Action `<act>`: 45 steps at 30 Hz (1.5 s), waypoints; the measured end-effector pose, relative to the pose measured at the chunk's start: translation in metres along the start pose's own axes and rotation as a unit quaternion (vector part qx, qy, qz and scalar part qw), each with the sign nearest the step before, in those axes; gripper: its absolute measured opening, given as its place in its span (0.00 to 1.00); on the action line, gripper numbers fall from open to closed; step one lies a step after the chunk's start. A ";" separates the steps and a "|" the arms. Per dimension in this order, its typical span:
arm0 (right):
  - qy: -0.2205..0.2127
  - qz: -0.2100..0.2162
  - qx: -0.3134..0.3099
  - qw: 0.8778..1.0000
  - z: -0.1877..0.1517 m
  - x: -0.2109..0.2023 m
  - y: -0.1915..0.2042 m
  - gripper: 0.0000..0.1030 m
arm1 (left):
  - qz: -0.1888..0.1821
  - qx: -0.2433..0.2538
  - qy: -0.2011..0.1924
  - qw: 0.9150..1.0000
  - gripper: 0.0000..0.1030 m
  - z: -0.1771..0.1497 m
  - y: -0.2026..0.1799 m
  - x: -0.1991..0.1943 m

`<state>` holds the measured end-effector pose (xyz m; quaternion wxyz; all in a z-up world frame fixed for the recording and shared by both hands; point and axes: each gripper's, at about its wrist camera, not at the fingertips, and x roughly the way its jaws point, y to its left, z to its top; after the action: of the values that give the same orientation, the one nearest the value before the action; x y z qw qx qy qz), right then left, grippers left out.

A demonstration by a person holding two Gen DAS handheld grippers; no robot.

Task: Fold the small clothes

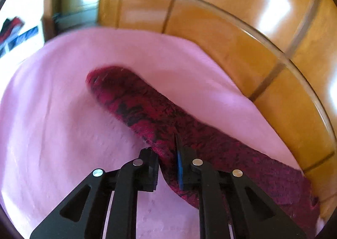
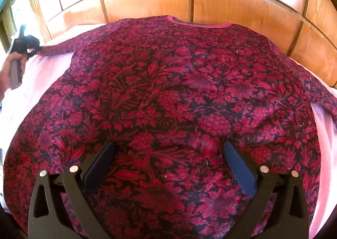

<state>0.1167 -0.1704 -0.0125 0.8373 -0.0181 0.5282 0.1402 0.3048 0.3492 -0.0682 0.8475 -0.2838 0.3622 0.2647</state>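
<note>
My left gripper (image 1: 167, 159) pinches the crimson floral knitted sweater's sleeve (image 1: 134, 100); I'd fold it rightward, my wide-open, empty right gripper (image 2: 168, 167) pinning the body.

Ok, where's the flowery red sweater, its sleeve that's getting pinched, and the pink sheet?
Red sweater (image 2: 168, 91): right wrist view, middle of its chest.
Sleeve (image 1: 134, 100): left wrist view, middle of its free length beyond the left hand-held gripper (image 1: 167, 167).
Pink sheet (image 1: 52, 123): left wrist view, bare part left of the sleeve.
</note>
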 end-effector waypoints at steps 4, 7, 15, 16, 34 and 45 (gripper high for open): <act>-0.001 0.001 0.000 1.000 -0.001 0.002 0.004 0.98 | -0.008 -0.061 0.002 0.998 0.31 -0.020 0.015 -0.023; -0.004 0.009 0.005 1.000 -0.002 0.001 0.004 0.98 | -0.118 -0.019 0.025 0.993 0.31 -0.045 -0.005 -0.053; -0.043 0.024 0.115 0.992 0.000 -0.045 -0.051 0.85 | -0.330 0.165 0.184 0.911 0.53 -0.164 -0.094 -0.102; -0.051 0.002 0.141 0.989 -0.005 -0.055 -0.070 0.80 | -0.335 0.176 0.194 0.905 0.53 -0.175 -0.099 -0.103; -0.042 -0.057 0.187 0.980 -0.073 -0.095 -0.105 0.12 | -0.246 0.287 0.169 0.910 0.07 -0.231 -0.093 -0.136; -0.027 -0.006 0.218 0.976 -0.094 -0.103 -0.121 0.34 | -0.213 0.301 0.080 0.926 0.39 -0.229 -0.119 -0.171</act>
<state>0.0236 -0.3252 0.0237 0.8358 0.1654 0.5233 0.0168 0.1740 0.0706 -0.0347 0.8978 -0.1066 0.4221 -0.0673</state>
